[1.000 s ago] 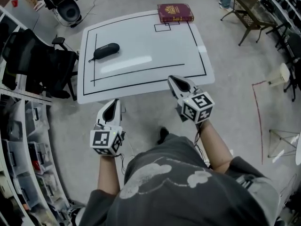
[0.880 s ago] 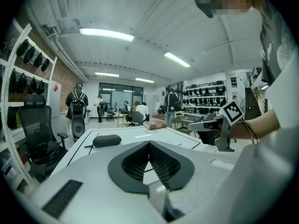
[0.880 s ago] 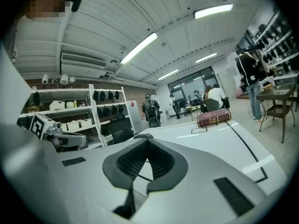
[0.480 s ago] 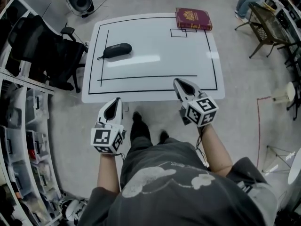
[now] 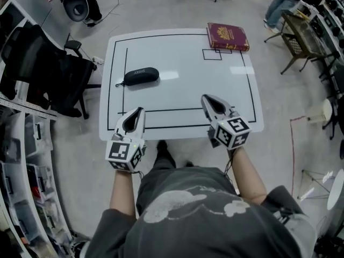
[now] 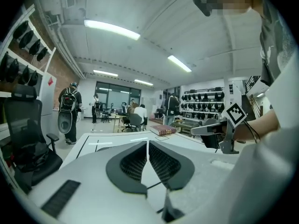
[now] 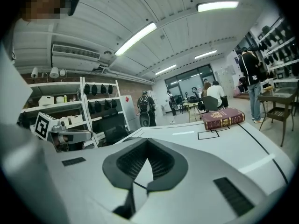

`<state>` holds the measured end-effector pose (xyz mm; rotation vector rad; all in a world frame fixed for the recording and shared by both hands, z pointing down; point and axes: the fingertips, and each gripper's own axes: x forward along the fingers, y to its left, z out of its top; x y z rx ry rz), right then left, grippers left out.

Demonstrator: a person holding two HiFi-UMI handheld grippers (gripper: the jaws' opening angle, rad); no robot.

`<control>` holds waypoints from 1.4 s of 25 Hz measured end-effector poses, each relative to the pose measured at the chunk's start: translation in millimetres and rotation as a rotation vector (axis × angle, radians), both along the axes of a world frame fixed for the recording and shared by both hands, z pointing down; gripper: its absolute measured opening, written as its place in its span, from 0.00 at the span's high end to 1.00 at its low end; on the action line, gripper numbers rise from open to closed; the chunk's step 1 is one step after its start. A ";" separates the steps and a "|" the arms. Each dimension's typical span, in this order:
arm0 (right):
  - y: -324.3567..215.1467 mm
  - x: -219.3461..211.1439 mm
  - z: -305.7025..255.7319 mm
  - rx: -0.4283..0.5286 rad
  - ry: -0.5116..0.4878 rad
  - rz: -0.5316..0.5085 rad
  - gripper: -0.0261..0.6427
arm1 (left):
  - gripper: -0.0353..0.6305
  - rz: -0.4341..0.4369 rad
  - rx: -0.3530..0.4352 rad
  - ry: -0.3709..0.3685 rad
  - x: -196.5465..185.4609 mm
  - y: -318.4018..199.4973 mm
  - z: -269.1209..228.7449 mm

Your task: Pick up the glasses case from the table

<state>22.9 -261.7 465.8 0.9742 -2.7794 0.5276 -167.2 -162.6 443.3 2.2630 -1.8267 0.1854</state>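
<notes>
The glasses case (image 5: 141, 76), a dark oval pouch, lies flat on the white table (image 5: 183, 85) straight ahead of the left gripper (image 5: 140, 110), apart from its tips, with bare tabletop between them. It sits just inside the corner of the black line drawn around the tabletop, on that gripper's side of the surface, and nothing touches it. The left gripper hangs over the table's near edge with its tips just past the near black line; its jaws are pressed together tip to tip with nothing between them, as its own view shows. The right gripper (image 5: 206, 98) is level with it further along the same near edge, so the case lies ahead of this one and well off to its left. Its jaws also meet at the tips, and nothing is caught between the pads. Ahead of the right gripper and a little to its right, at the table's far edge, a dark red book (image 5: 228, 36) lies flat, with a small black outlined square (image 5: 212, 54) just on the gripper's side of it. Off to the left of the left gripper, beyond the table's side edge, stands a black office chair (image 5: 51, 69). The person's arms reach forward from a grey shirt (image 5: 188, 214) behind both grippers.
</notes>
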 end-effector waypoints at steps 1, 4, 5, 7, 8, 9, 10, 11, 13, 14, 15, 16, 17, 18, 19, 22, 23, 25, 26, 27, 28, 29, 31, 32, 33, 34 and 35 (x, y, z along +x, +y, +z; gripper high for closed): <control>-6.6 -7.7 -0.3 0.002 0.004 0.002 0.96 | 0.94 0.007 0.002 -0.001 -7.6 -8.9 0.8; -25.1 -31.9 -0.6 0.007 0.014 0.009 0.96 | 0.94 0.025 0.002 -0.017 -28.8 -30.6 3.8; -29.9 -39.4 -0.7 0.008 0.016 0.011 0.96 | 0.94 0.031 0.002 -0.020 -34.8 -35.9 4.7; -37.6 -53.2 -1.3 0.009 0.024 0.011 0.96 | 0.94 0.049 -0.003 -0.026 -45.2 -45.5 6.9; -41.0 -59.3 -2.0 0.009 0.029 0.012 0.96 | 0.92 0.064 -0.010 -0.031 -49.4 -50.4 8.2; -44.2 -64.8 -3.0 0.008 0.034 0.014 0.96 | 0.89 0.083 -0.020 -0.038 -53.0 -55.3 9.4; -47.2 -69.9 -4.1 0.006 0.039 0.017 0.96 | 0.84 0.105 -0.031 -0.047 -56.1 -60.3 10.2; -50.0 -74.5 -4.9 0.004 0.043 0.022 0.96 | 0.80 0.128 -0.041 -0.058 -58.8 -65.4 10.2; -55.1 -81.7 -4.9 -0.001 0.051 0.031 0.96 | 0.74 0.172 -0.060 -0.089 -63.1 -75.8 8.9; -57.4 -84.5 -4.1 -0.004 0.055 0.036 0.96 | 0.69 0.196 -0.072 -0.104 -64.8 -79.8 12.5; -59.5 -86.7 -2.8 -0.007 0.058 0.041 0.96 | 0.64 0.222 -0.087 -0.117 -66.1 -83.0 19.7; -61.5 -88.5 -1.4 -0.010 0.062 0.046 0.96 | 0.59 0.247 -0.103 -0.131 -67.0 -86.1 27.3; -63.3 -90.1 -0.1 -0.014 0.066 0.052 0.96 | 0.54 0.270 -0.117 -0.148 -67.7 -89.5 33.0; -65.2 -91.5 1.3 -0.017 0.071 0.057 0.96 | 0.50 0.290 -0.128 -0.168 -68.6 -93.2 37.3; -67.3 -92.9 2.6 -0.021 0.076 0.062 0.96 | 0.47 0.309 -0.139 -0.190 -69.8 -97.3 40.8; -75.5 -97.2 6.0 -0.029 0.089 0.080 0.96 | 0.38 0.368 -0.171 -0.262 -74.4 -110.2 51.8; -78.3 -98.8 7.2 -0.031 0.093 0.086 0.96 | 0.37 0.388 -0.183 -0.279 -76.2 -114.7 55.7; -83.4 -102.0 9.8 -0.036 0.103 0.098 0.96 | 0.35 0.429 -0.211 -0.302 -80.3 -123.8 64.7; -86.0 -103.6 10.9 -0.038 0.107 0.104 0.96 | 0.34 0.452 -0.230 -0.315 -82.4 -128.5 70.0; -88.8 -105.0 12.0 -0.042 0.111 0.111 0.96 | 0.34 0.477 -0.250 -0.333 -84.4 -133.1 76.0; -91.4 -106.2 13.0 -0.046 0.115 0.118 0.96 | 0.33 0.505 -0.273 -0.356 -86.1 -137.5 82.6; -93.6 -107.3 14.2 -0.051 0.119 0.125 0.96 | 0.33 0.536 -0.296 -0.381 -87.4 -141.3 89.4; -97.3 -108.7 17.4 -0.059 0.126 0.140 0.96 | 0.33 0.594 -0.336 -0.419 -88.5 -147.8 101.0; -98.8 -109.3 19.1 -0.063 0.130 0.146 0.96 | 0.32 0.619 -0.352 -0.431 -88.6 -150.7 105.2; -100.1 -109.8 20.9 -0.068 0.133 0.152 0.96 | 0.32 0.642 -0.365 -0.439 -88.7 -153.6 108.8; -101.3 -110.3 22.9 -0.073 0.137 0.156 0.96 | 0.32 0.661 -0.378 -0.443 -88.8 -156.3 112.4; -102.4 -110.8 24.8 -0.077 0.141 0.159 0.96 | 0.32 0.679 -0.391 -0.447 -89.0 -158.9 116.3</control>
